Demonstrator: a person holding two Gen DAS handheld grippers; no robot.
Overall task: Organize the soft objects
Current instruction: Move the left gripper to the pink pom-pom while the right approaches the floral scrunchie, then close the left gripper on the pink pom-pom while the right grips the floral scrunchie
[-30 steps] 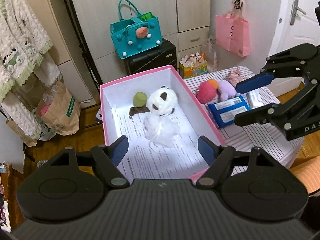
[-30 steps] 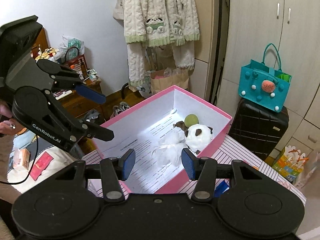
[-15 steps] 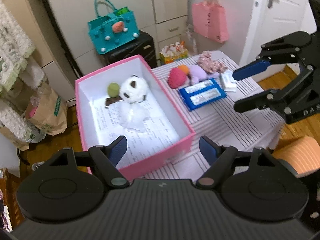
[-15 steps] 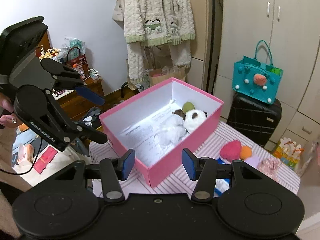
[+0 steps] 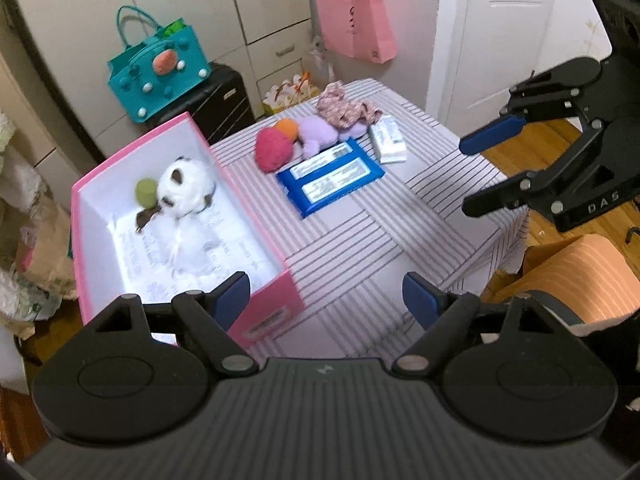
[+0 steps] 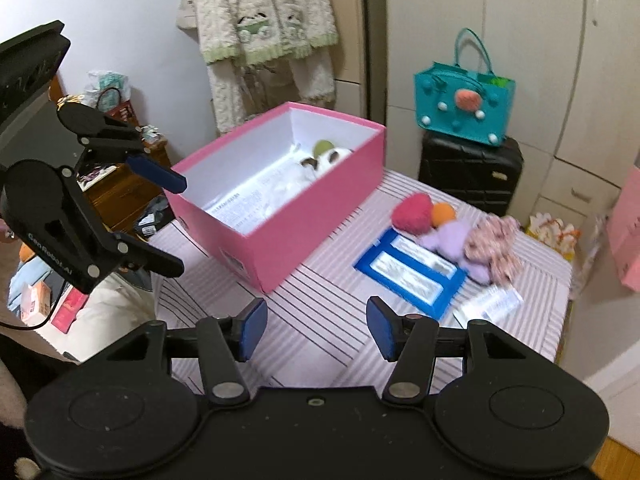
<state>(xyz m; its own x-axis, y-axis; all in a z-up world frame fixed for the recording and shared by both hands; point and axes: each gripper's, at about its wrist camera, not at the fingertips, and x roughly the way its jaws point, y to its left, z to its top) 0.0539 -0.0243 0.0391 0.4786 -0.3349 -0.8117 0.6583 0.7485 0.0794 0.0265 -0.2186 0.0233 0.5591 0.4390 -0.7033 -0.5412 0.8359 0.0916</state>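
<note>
Both left gripper (image 5: 326, 294) and right gripper (image 6: 316, 330) spread, empty, lately widening. Left of both jaws: pink box (image 5: 276, 300) holding white plush (image 5: 186, 190). Ahead, unsorted: red plush (image 6: 412, 214), purple plush (image 6: 452, 240), floral cloth (image 6: 494, 246).

Beige wardrobe doors (image 5: 256, 4) line the room beside a white door (image 5: 500, 32); wooden floor (image 5: 560, 136) shows beyond a black suitcase (image 6: 472, 172).

The print on the blue packet (image 5: 330, 178) beyond the left gripper (image 5: 326, 298) is too small to read. In the right wrist view the pink box (image 6: 304, 216) wall hides most of the white plush (image 6: 334, 157), and the patterned cloth (image 6: 494, 246) is blurred.
</note>
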